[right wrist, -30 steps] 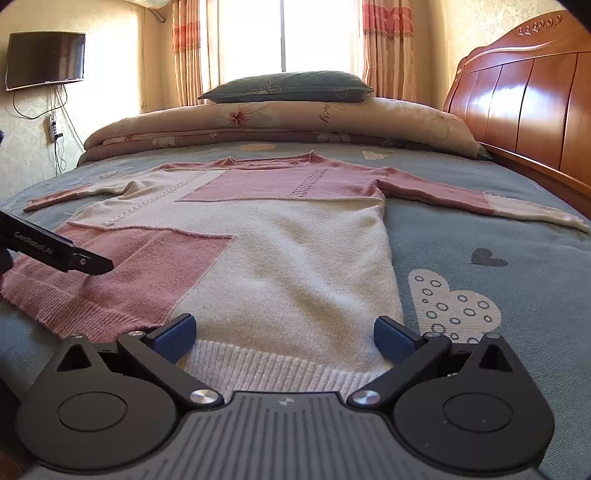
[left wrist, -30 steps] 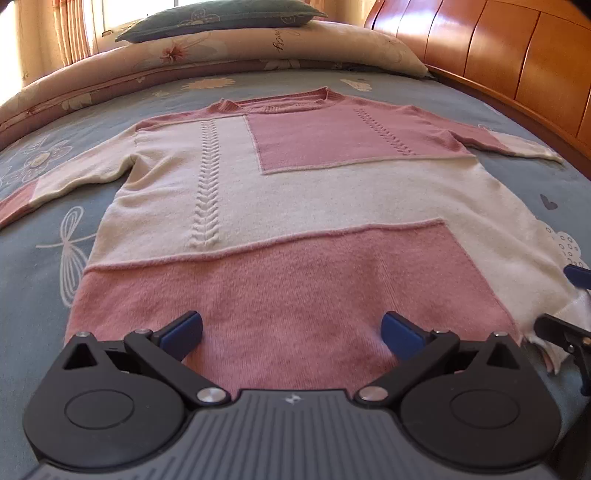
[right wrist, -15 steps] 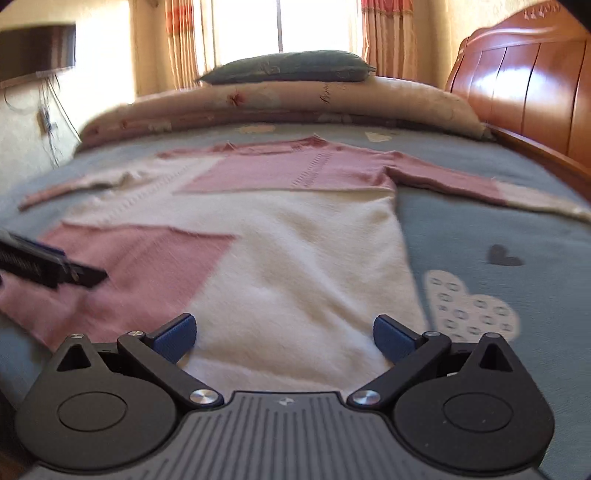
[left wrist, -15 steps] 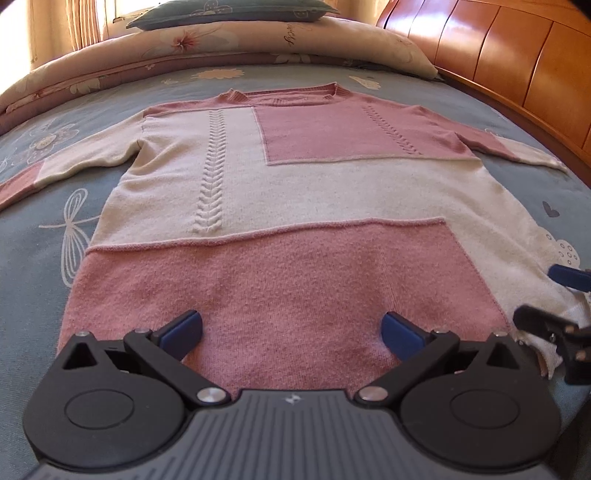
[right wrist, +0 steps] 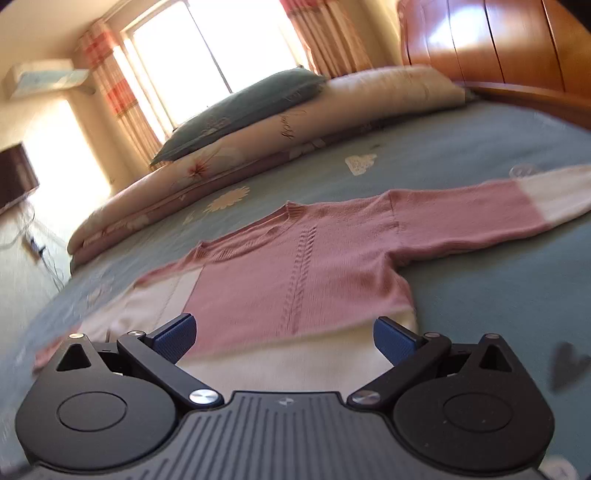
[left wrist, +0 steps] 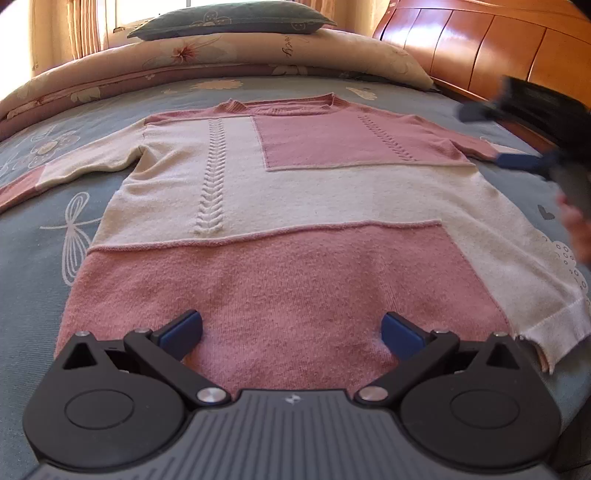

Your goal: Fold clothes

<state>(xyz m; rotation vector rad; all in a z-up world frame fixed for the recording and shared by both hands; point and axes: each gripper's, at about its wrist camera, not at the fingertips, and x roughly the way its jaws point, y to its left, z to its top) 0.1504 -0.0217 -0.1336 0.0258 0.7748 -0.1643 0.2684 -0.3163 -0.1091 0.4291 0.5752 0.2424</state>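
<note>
A pink and cream knit sweater (left wrist: pixel 295 199) lies flat and face up on the blue bedsheet (left wrist: pixel 37 236), sleeves spread out. My left gripper (left wrist: pixel 291 332) is open and empty, just above the pink hem. My right gripper (right wrist: pixel 284 338) is open and empty, hovering over the sweater's (right wrist: pixel 295 266) upper right chest, near the pink and cream right sleeve (right wrist: pixel 498 218). It also shows in the left wrist view (left wrist: pixel 509 136), blurred, above that sleeve.
A rolled floral quilt (left wrist: pixel 229 55) with a dark pillow (left wrist: pixel 229 20) lies along the bed's far side. A wooden headboard (left wrist: pixel 480 48) stands on the right. A window with curtains (right wrist: pixel 221 55) and a wall television (right wrist: pixel 14 177) are beyond the bed.
My right gripper has moved from the sweater's hem up to its right shoulder and tilted. My left gripper has stayed at the hem, edging slightly forward.
</note>
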